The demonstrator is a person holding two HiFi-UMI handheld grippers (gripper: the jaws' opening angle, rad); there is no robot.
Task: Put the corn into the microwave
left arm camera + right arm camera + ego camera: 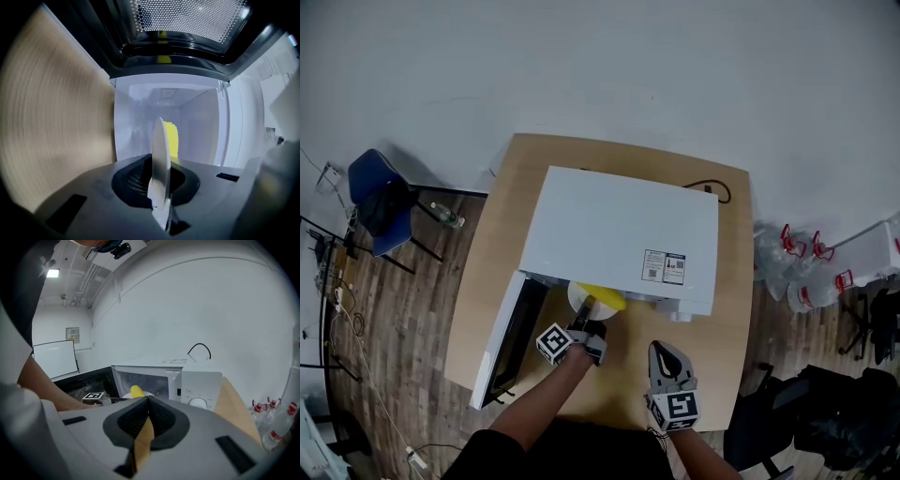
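Both grippers are closed: the left gripper [587, 313] pinches the rim of a white plate [160, 154], with the corn [173, 138] on it just ahead of the jaws, at the mouth of the open microwave [619, 234]. The right gripper [665, 350] hangs empty alongside. Insertion looks to be the step in hand; next, the plate probably needs carrying forward, level, and setting down inside.

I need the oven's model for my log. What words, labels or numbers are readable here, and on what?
No text can be read.
Sticker on the microwave top: too small.
Print beside the dial: blurred.
Wall notice: too small.
Marker cubes: square patterns, no words.
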